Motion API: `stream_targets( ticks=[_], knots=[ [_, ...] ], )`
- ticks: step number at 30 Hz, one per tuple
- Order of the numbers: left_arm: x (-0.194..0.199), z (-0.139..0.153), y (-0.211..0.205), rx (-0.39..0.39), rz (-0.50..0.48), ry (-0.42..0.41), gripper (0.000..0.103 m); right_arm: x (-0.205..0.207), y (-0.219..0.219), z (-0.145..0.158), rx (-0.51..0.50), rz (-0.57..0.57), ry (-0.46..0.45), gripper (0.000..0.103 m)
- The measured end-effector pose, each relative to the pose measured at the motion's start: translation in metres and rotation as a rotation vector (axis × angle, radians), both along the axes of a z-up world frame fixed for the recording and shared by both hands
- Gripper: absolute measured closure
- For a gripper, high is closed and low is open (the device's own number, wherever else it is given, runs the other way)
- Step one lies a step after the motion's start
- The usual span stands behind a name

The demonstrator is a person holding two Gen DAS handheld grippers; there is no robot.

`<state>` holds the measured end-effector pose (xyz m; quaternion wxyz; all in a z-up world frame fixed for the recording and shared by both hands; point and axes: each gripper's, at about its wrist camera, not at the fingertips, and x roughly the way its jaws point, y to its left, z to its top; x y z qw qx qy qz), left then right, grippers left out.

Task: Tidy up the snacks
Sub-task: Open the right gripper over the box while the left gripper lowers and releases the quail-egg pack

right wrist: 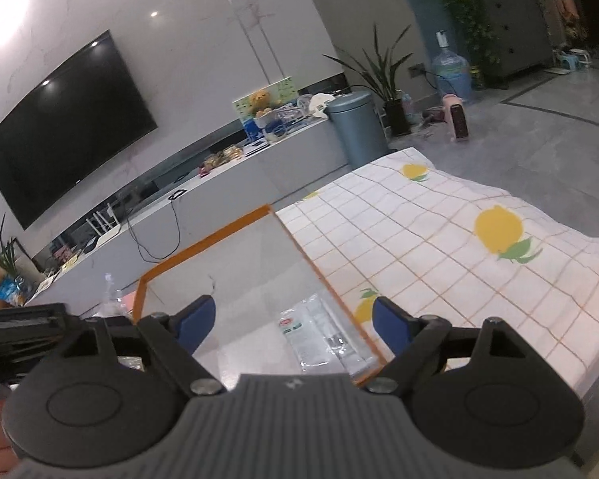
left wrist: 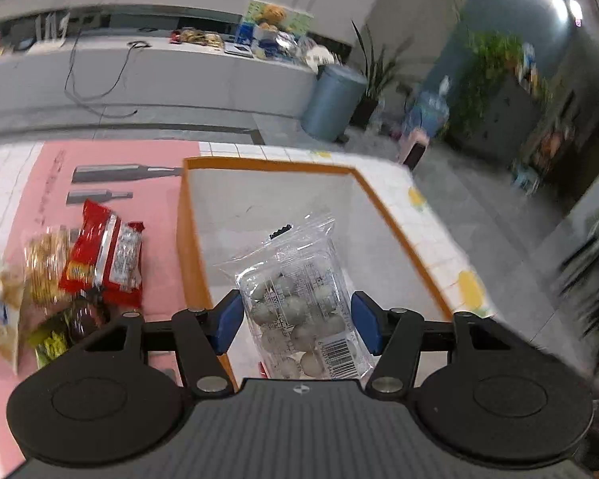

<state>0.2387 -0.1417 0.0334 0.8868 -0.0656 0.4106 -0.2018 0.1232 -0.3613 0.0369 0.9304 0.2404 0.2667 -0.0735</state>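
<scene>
My left gripper [left wrist: 297, 311] is shut on a clear bag of pale round snacks [left wrist: 299, 299], its blue pads pressing both sides. The bag hangs over the orange-rimmed white box [left wrist: 267, 164]. To the box's left lies a snack pile on the pink mat: a red packet [left wrist: 104, 255], a golden packet [left wrist: 46, 259] and a green one [left wrist: 52, 339]. My right gripper [right wrist: 293, 319] stands open over the same box [right wrist: 203, 239], with nothing between its fingers. Below it a flat clear packet with a red-and-green label [right wrist: 319, 339] lies on the box floor by the right wall.
The box sits on a checked tablecloth with lemon prints [right wrist: 439, 231]. The table edge runs close on the right. The left gripper's black body [right wrist: 20, 327] shows at the left edge of the right wrist view. A grey bin [right wrist: 357, 127] and low counter stand beyond.
</scene>
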Motion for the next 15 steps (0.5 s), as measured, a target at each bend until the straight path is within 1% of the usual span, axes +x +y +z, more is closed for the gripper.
stream_targets(
  ticks=[4,8,13,15],
  knots=[
    [0.01,-0.011,-0.022,0.136,-0.034,0.016,0.036,0.001,0.003,0.0,-0.017,0.017,0.011,0.019],
    [0.012,-0.02,-0.037,0.245,-0.064,0.037,0.036,0.002,0.008,-0.001,-0.044,0.024,0.021,0.019],
    [0.005,-0.022,-0.048,0.352,-0.093,0.021,0.036,0.001,0.006,-0.002,-0.034,0.008,0.031,0.019],
    [0.003,-0.021,-0.049,0.359,-0.09,0.012,0.034,0.001,0.006,-0.001,-0.037,0.006,0.031,0.019]
  ],
)
